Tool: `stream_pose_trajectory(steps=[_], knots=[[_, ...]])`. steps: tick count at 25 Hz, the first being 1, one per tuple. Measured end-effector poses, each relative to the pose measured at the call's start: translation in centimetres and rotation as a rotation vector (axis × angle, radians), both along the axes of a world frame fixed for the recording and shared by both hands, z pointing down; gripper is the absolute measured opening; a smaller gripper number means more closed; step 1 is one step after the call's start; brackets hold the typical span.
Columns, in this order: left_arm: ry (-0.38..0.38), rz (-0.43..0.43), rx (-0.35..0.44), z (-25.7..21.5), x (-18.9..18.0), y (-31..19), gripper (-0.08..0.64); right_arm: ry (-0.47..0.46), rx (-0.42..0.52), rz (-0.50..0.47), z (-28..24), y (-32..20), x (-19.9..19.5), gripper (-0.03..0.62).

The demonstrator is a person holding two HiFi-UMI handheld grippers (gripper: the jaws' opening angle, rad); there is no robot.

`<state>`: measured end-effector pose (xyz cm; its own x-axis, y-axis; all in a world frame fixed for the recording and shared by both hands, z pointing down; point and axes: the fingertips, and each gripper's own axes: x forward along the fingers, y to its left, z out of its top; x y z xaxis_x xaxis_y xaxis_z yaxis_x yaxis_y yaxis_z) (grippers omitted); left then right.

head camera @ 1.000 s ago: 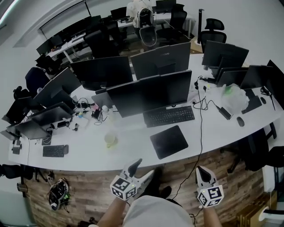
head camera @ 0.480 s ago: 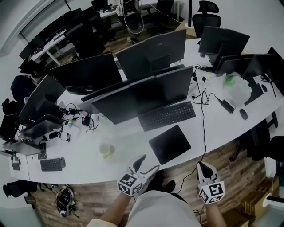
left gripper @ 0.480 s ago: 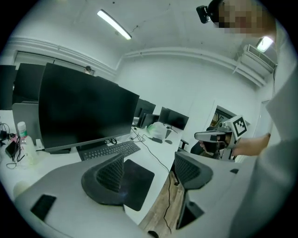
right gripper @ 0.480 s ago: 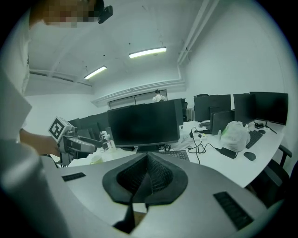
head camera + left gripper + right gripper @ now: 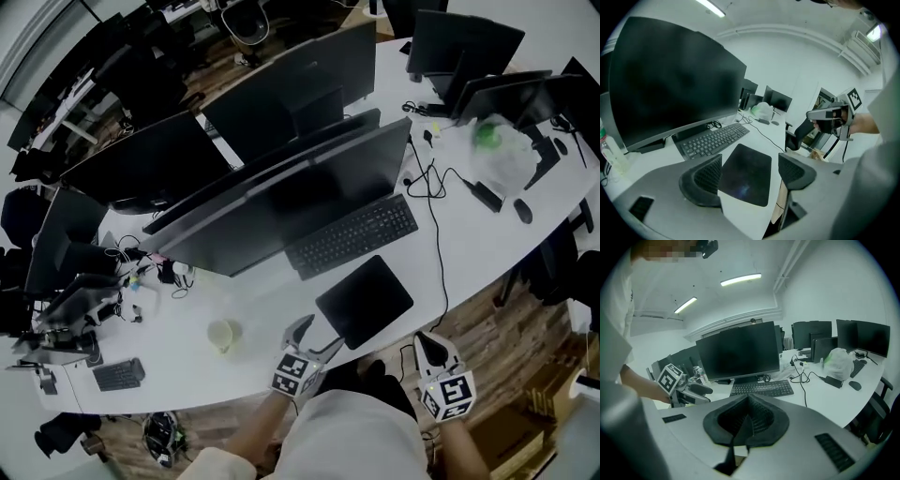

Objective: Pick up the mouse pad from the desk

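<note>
The left gripper (image 5: 317,336) is hovering at the front edge of the desk (image 5: 469,258), its jaws standing wide apart and gripping nothing. They have just been opening, and in the left gripper view the mouse pad (image 5: 366,300) is showing beyond the gap between them. The right gripper (image 5: 428,349) is hanging off the desk's edge further right, its jaws pressing together on nothing. The mouse pad is lying flat near the front edge, just in front of the keyboard (image 5: 353,234), which is sitting below a monitor (image 5: 291,202). A cup (image 5: 222,335) is standing on the desk, left of the left gripper.
</note>
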<state>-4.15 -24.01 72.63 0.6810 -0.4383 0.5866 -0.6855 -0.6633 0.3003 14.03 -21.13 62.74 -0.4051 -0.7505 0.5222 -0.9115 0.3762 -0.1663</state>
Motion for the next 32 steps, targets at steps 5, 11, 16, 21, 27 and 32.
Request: stream_pose_trajectory(steps=[5, 11, 16, 21, 27, 32], knots=[[-0.055, 0.011, -0.038, 4.3, 0.0, -1.5, 0.402, -0.002, -0.041, 0.02, 1.8, -1.3, -0.2, 0.012], [-0.133, 0.019, -0.082, 9.3, 0.1, -2.4, 0.434, -0.009, -0.078, 0.039, 4.1, -2.1, -0.3, 0.011], [-0.204, 0.041, -0.098, 13.0, 0.6, -2.8, 0.451, -0.023, -0.112, 0.031, 6.0, -2.8, -0.7, 0.011], [-0.276, 0.051, -0.112, 16.9, 0.8, -2.9, 0.466, -0.03, -0.133, 0.018, 7.3, -3.1, -1.3, 0.011], [-0.364, 0.075, -0.171, 20.0, 0.8, -2.5, 0.522, -0.038, -0.165, 0.033, 8.4, -3.2, -0.9, 0.012], [-0.416, 0.084, -0.157, 20.8, 0.8, -2.8, 0.523, -0.044, -0.186, 0.045, 8.9, -3.5, -0.4, 0.011]])
